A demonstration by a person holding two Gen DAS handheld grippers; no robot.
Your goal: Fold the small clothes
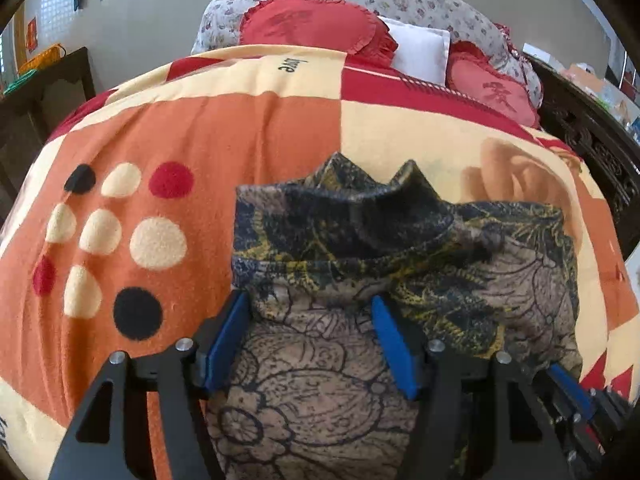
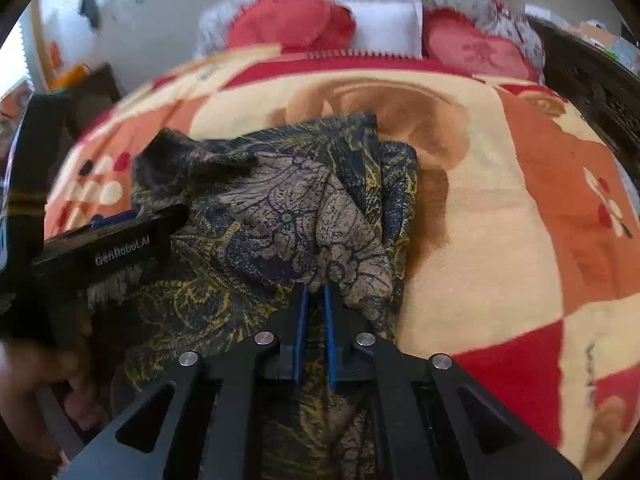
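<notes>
A small garment (image 1: 360, 264) with a dark blue, yellow and tan floral print lies partly folded on the bed blanket (image 1: 200, 132). My left gripper (image 1: 310, 304) is open, its blue fingers (image 1: 230, 332) straddling the garment's near tan part. In the right wrist view the same garment (image 2: 280, 208) lies bunched at centre left. My right gripper (image 2: 315, 292) is shut on a fold of the garment, the fabric pinched between its blue fingers (image 2: 301, 320). The left gripper's black body (image 2: 112, 240) rests on the garment at the left.
The blanket (image 2: 500, 208) has orange, cream and red patches. Red heart cushions (image 1: 312, 28) and a white pillow (image 1: 420, 50) lie at the bed's head. Dark wooden furniture (image 1: 592, 136) stands at the right, a dark cabinet (image 1: 44, 92) at the left.
</notes>
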